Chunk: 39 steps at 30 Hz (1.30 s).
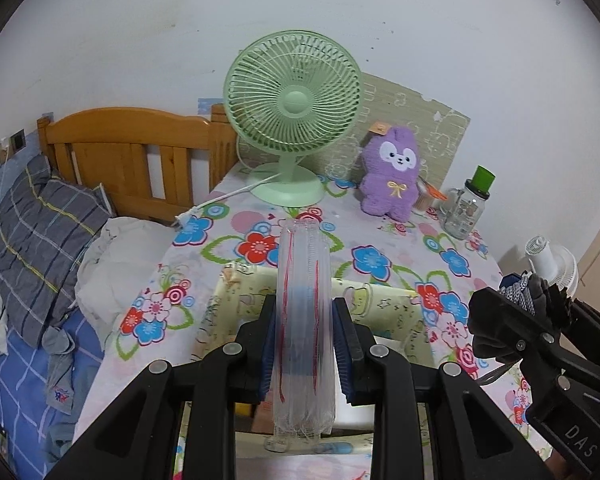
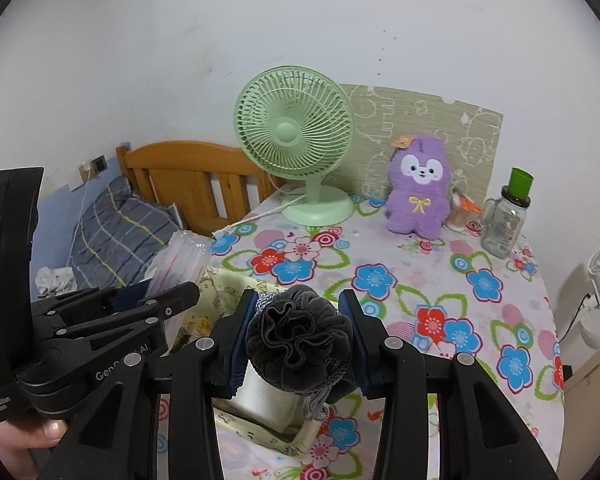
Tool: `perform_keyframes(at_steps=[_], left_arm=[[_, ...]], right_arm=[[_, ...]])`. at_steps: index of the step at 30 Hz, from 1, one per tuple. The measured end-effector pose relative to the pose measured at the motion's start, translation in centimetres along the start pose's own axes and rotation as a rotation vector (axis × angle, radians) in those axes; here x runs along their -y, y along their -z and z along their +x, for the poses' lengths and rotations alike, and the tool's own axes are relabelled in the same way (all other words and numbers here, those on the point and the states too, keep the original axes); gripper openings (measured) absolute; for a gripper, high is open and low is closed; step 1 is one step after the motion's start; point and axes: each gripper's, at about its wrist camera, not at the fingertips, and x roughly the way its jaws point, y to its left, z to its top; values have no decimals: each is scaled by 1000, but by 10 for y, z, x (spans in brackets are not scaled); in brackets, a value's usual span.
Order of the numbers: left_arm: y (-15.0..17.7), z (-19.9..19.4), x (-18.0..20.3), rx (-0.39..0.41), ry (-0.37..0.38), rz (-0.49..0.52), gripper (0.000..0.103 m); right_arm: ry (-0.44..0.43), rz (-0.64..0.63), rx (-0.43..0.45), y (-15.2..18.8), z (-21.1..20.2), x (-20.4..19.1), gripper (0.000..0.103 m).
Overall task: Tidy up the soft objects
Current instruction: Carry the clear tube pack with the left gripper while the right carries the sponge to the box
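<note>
Left wrist view: left gripper [image 1: 303, 344] fingers clamped on a clear plastic sleeve [image 1: 304, 320], held above the cream fabric bin [image 1: 384, 300] on the desk [image 1: 220, 240].

Right wrist view: right gripper [image 2: 298, 336] grasping a dark bath pouf [image 2: 298, 332] over the bin. Neither dropped in yet; purple plush [image 2: 418, 192] untouched. Likely mid-task.

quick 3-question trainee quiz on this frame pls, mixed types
1. True or false: the left gripper is shut on the clear plastic sleeve.
2. What does the right gripper hold? A) purple plush B) dark bath pouf C) glass jar
3. Fill in: both held items hang above the pale yellow ____ on the floral tablecloth.

Key: 1 true. 2 B, the dark bath pouf; the purple plush stands beside the green fan. 3 box.
</note>
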Motion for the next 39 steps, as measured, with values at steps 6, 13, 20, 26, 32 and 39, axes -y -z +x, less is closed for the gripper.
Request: perform_keyframes(at_steps=[6, 13, 20, 26, 32, 39], left_arm=[[-3, 5, -12, -3, -12, -5, 25], [-4, 10, -29, -12, -29, -22, 25], [-4, 16, -41, -25, -35, -41, 25], [-4, 17, -44, -28, -32, -44, 26], [-3, 18, -47, -30, -35, -48, 26], [-2, 19, -50, -31, -30, -50, 48]], right_arm=[[-7, -9, -5, -7, 12, -10, 45], [-29, -25, -23, -10, 27, -24, 45], [-44, -34, -38, -11, 38, -33, 45], [-41, -34, -44, -11, 40, -35, 44], [-45, -34, -45, -11, 41, -34, 45], [-62, -39, -63, -10, 46, -38, 50]])
